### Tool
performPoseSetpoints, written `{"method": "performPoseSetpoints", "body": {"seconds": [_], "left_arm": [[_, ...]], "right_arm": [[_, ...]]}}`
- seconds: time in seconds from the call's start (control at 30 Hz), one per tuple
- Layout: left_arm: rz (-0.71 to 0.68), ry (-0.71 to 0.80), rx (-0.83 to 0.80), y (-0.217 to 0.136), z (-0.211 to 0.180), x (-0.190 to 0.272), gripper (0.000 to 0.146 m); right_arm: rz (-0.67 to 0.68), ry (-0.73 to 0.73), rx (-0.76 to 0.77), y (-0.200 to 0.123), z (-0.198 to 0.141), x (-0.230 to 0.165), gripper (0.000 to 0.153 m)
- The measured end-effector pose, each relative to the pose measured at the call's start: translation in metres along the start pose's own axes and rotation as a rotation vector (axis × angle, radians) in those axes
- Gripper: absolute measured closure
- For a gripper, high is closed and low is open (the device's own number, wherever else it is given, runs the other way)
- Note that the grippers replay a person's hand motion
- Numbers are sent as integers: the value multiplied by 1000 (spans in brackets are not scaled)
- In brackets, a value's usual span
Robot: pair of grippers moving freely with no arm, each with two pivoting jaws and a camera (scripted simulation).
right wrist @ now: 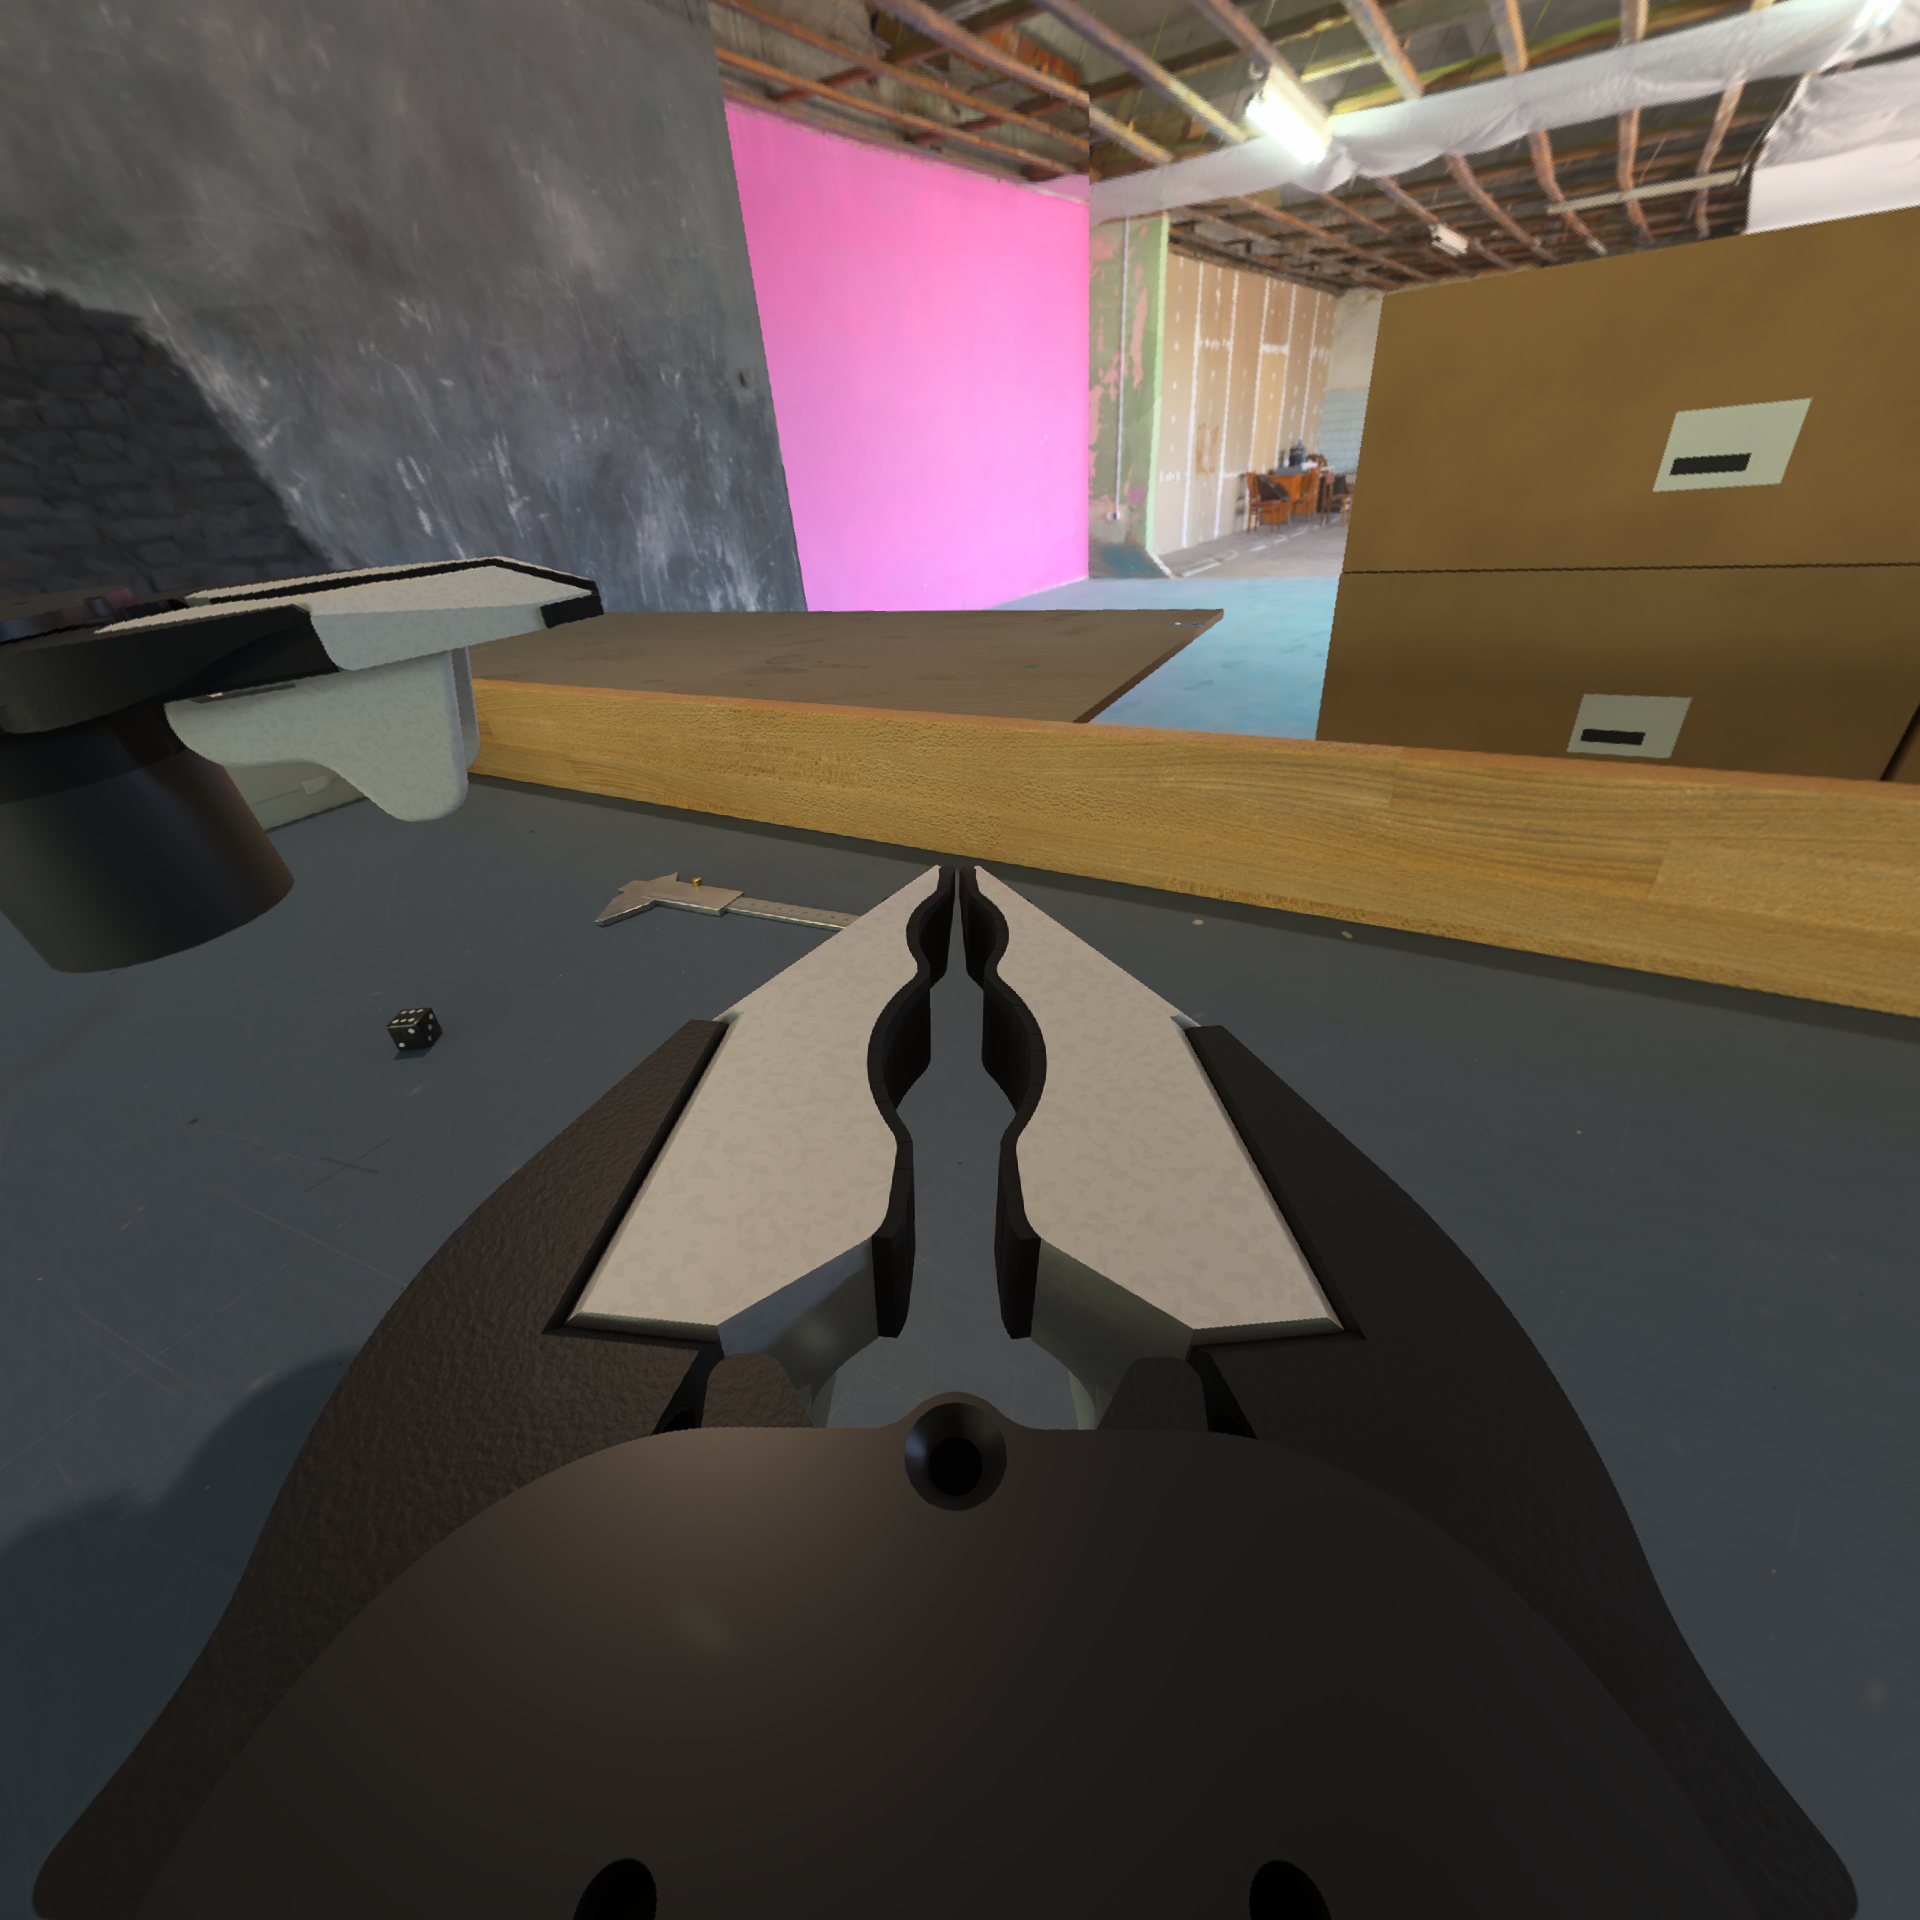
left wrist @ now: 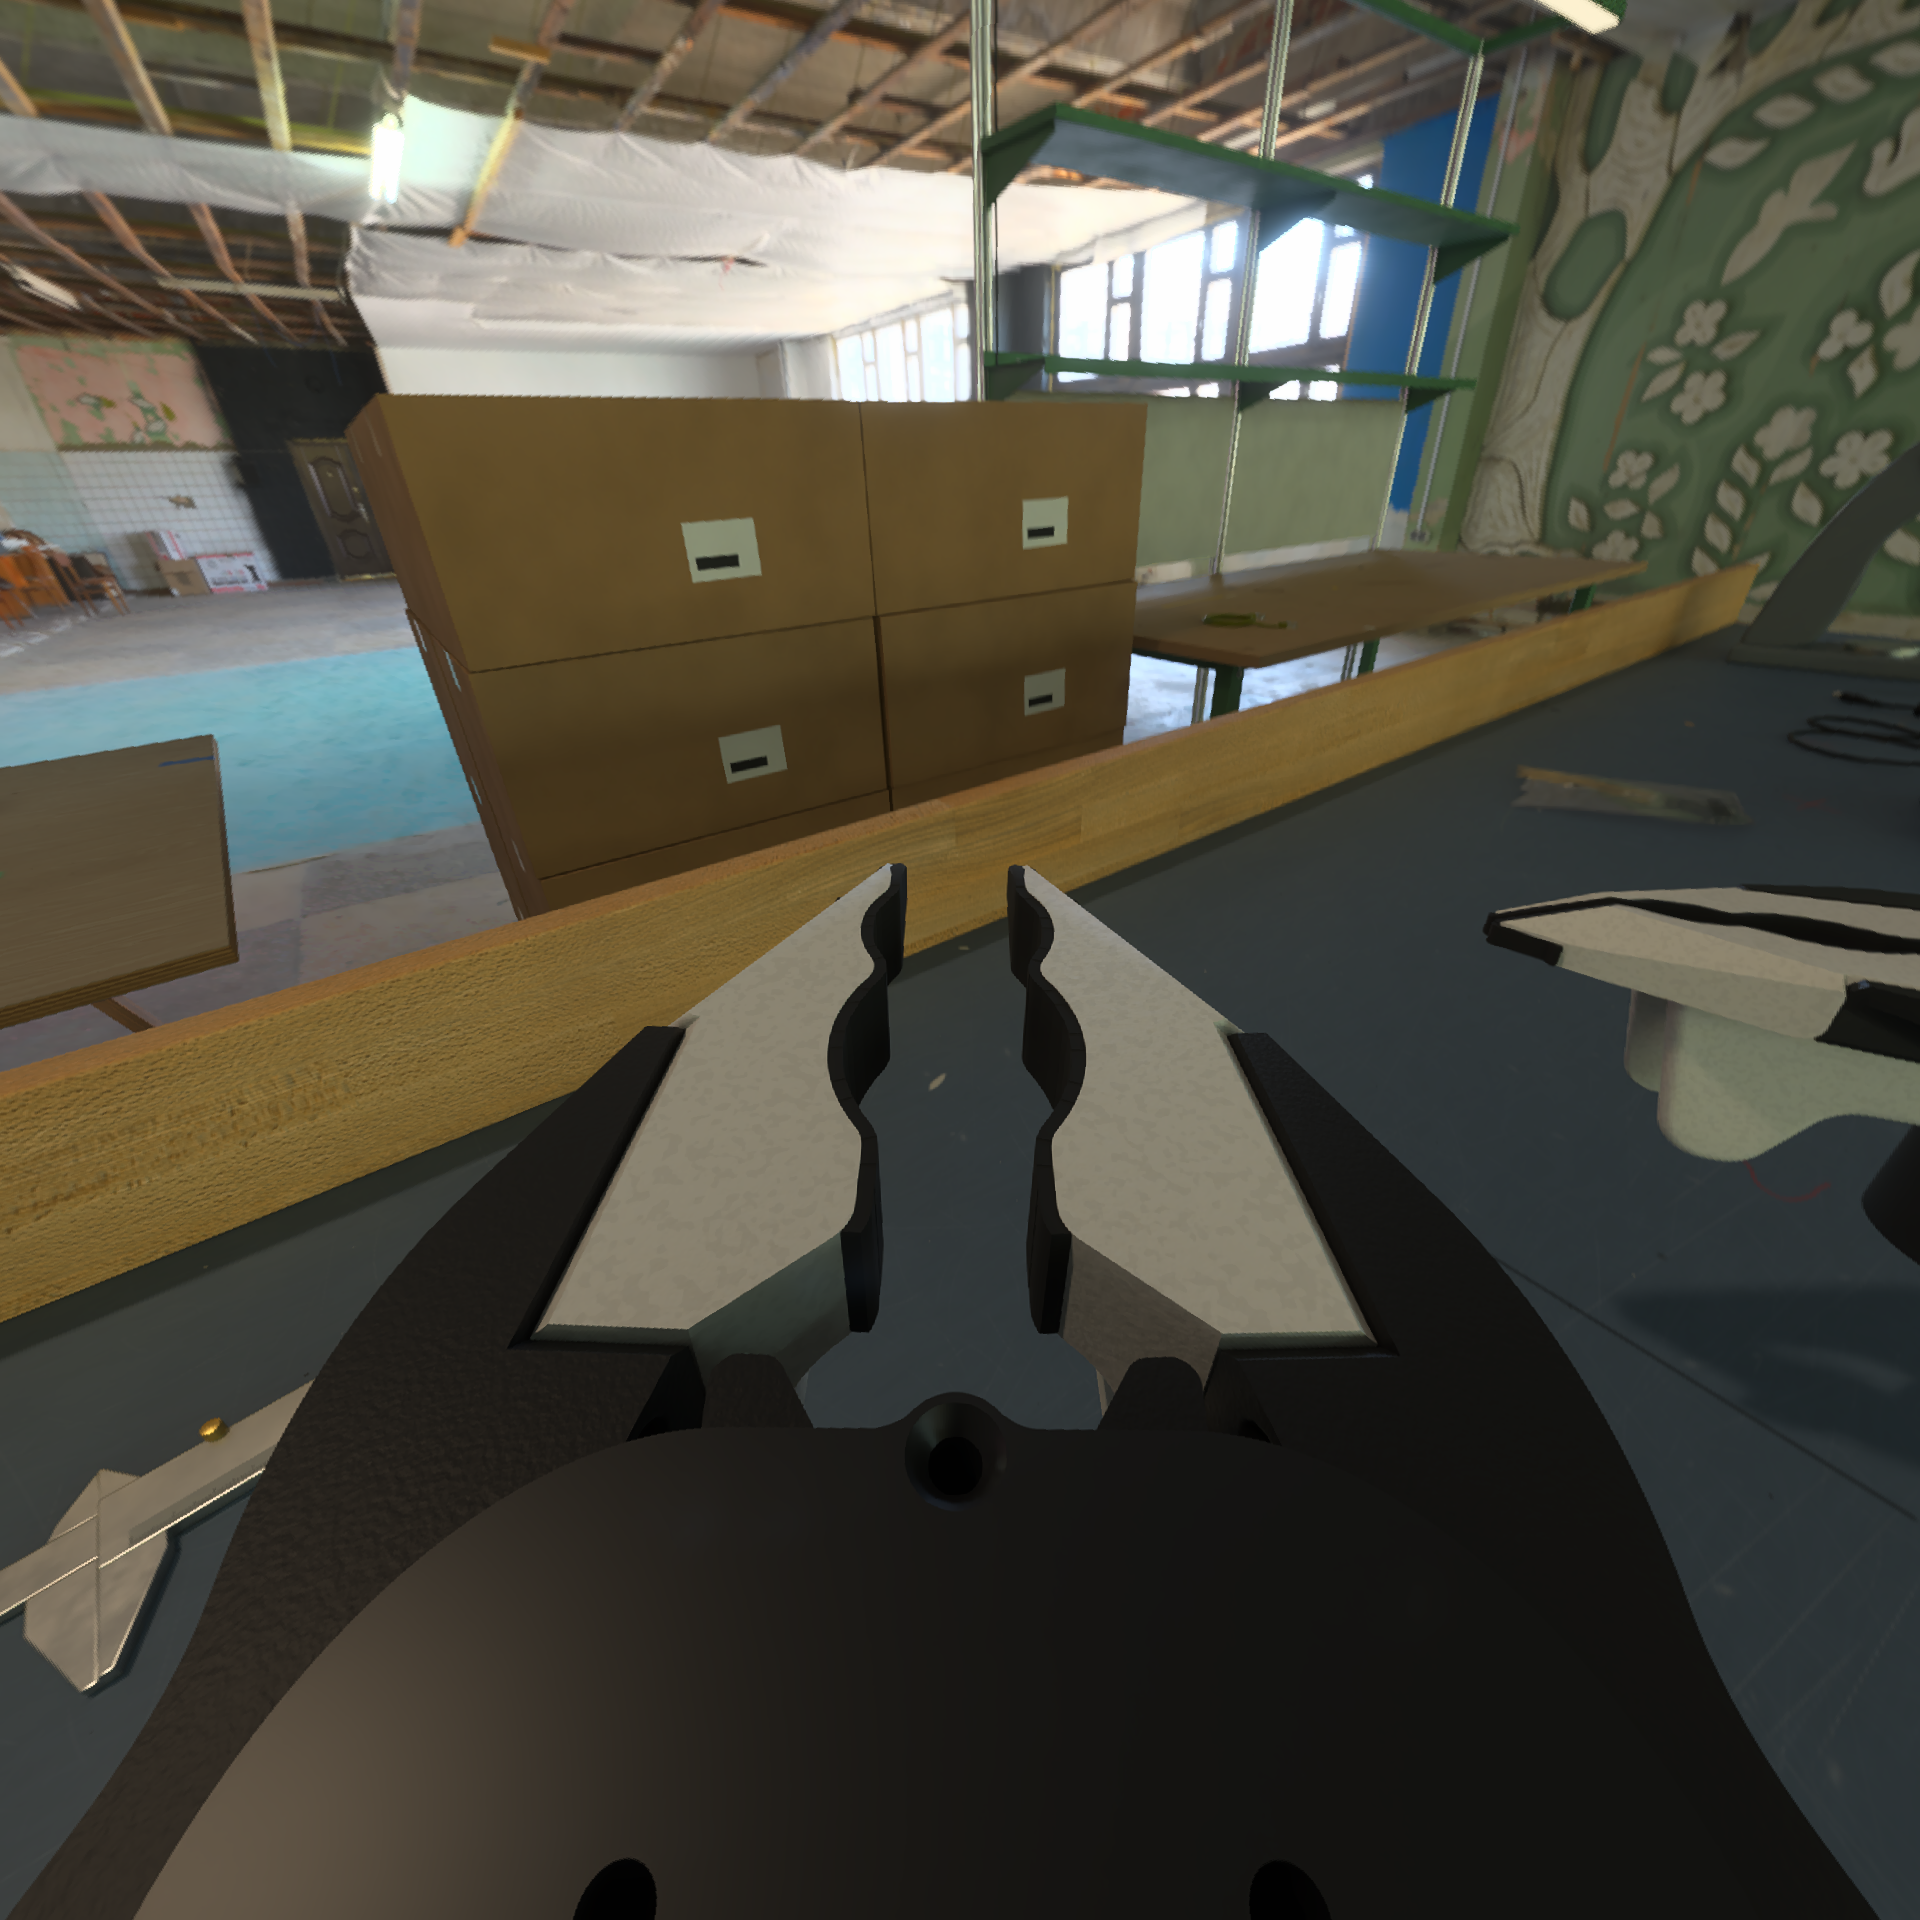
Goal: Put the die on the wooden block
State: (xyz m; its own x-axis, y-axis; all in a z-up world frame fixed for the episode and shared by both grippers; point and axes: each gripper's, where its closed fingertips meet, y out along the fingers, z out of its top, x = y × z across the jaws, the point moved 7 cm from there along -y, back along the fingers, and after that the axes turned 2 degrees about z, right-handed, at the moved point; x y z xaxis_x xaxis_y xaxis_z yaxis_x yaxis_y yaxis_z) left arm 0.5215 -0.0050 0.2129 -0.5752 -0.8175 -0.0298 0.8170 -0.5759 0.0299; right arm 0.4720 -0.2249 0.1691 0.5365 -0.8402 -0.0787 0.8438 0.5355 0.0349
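Left gripper (left wrist: 956, 883): fingers spread with a clear gap, nothing between them; centre of the left wrist view, aimed over the dark grey counter (left wrist: 1351, 1039) toward the long wooden block (left wrist: 727, 966). It also shows at the middle left of the right wrist view.

Right gripper (right wrist: 958, 881): fingertips pressed nearly together, holding nothing; centre of the right wrist view, pointed at the wooden block. It also shows at the right edge of the left wrist view.

Die (right wrist: 415, 1029): small, black with white pips, resting on the counter at the left of the right wrist view, below the left gripper's place in that frame and well apart from the right gripper's tips. Not visible in the left wrist view. Not yet grasped.

Wooden block: pale beam lying along the far side of the counter, crossing both views; top face bare where visible.

Caliper (right wrist: 717, 902): metal, flat on the counter between die and block; also at the lower left of the left wrist view.

Cardboard boxes (left wrist: 748, 613): stacked beyond the block.

Risks, as judged:
- Die is small; an off-centre pinch could squirt it sideways or roll it.
- Left gripper cannot see the die, so its descent would be blind and might knock it.
- Right gripper must spread first; arriving closed would push the die away.
- Caliper lies near the carry path; a low pass could snag it.
- Release from height could bounce the die off the block.
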Motion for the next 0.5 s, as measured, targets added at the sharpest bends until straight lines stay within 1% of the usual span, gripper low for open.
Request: {"method": "performPoseSetpoints", "body": {"seconds": [0.1,0.17,0.23,0.3,0.33,0.37,0.43,0.5], "left_arm": [[-26,33,-39,-2,2,0,127],[-21,76,-60,-7,11,-4,127],[-8,116,-79,-18,23,-12,127],[8,167,-148,-32,35,-24,127],[14,207,-209,-39,41,-31,125],[-1,247,-303,-45,44,-39,122],[-73,312,-555,-58,45,-59,117],[-157,357,-789,-70,32,-79,114]], "right_arm": [[-2,11,-4,-3,-6,6,153],[-2,3,-3,-3,-9,6,153],[14,-11,-22,-2,-13,3,153],[27,-27,-42,0,-16,0,153],[34,-31,-52,1,-17,-1,153],[41,-33,-59,1,-18,-1,153],[62,-23,-68,2,-18,-1,153],[82,-6,-70,1,-17,0,153]]}}
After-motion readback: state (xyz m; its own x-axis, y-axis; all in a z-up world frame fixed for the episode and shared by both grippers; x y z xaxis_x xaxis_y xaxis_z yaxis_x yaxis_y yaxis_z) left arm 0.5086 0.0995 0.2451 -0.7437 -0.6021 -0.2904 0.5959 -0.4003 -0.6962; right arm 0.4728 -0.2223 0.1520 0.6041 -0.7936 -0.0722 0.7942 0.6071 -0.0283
